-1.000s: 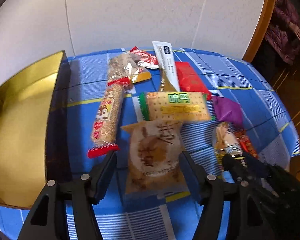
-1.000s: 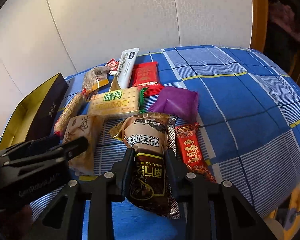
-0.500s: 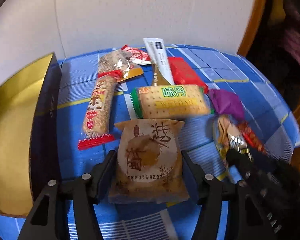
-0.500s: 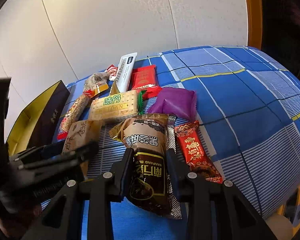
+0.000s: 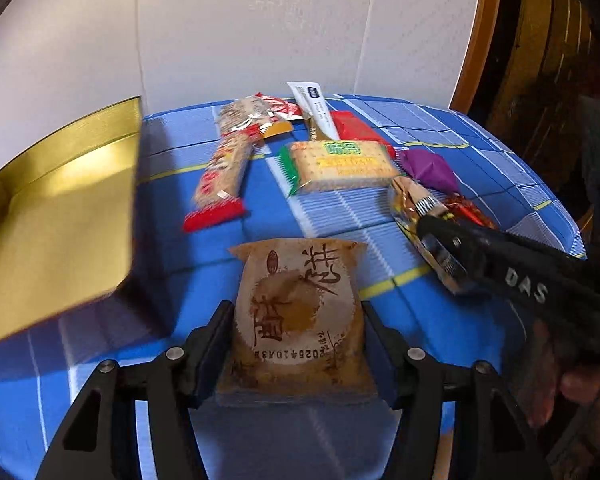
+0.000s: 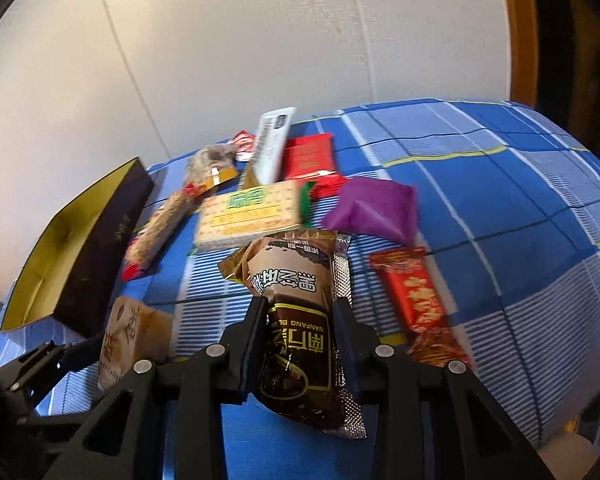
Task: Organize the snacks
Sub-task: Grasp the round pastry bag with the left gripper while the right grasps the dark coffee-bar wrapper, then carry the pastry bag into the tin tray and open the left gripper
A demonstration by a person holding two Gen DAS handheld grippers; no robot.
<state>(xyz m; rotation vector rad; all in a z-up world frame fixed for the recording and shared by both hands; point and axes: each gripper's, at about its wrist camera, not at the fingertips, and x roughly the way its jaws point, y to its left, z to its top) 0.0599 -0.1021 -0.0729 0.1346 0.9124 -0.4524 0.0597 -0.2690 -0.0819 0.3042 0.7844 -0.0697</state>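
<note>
My left gripper [image 5: 296,320] is shut on a tan round-pastry packet [image 5: 300,280], pads pressing both its sides, and the packet hangs just above the blue checked cloth [image 5: 460,136]. An open box with a gold lining [image 5: 52,208] stands close on the left. In the right wrist view my right gripper [image 6: 300,306] is shut on a brown and black snack packet [image 6: 292,276] whose far end rests on the cloth. The pastry packet [image 6: 132,332] also shows at lower left there, near the box's dark wall [image 6: 100,240].
Loose snacks lie beyond: a cracker pack [image 5: 340,160], a purple packet [image 5: 428,168], a long red-ended bar [image 5: 224,176], a red packet [image 5: 352,128], a white tube [image 5: 314,108] and a red candy bar [image 6: 420,304]. A white wall backs the table; its edge falls away at right.
My left gripper closed on the pastry packet, lifted it off the cloth and carried it nearer the gold box. The right gripper kept its hold and stayed put.
</note>
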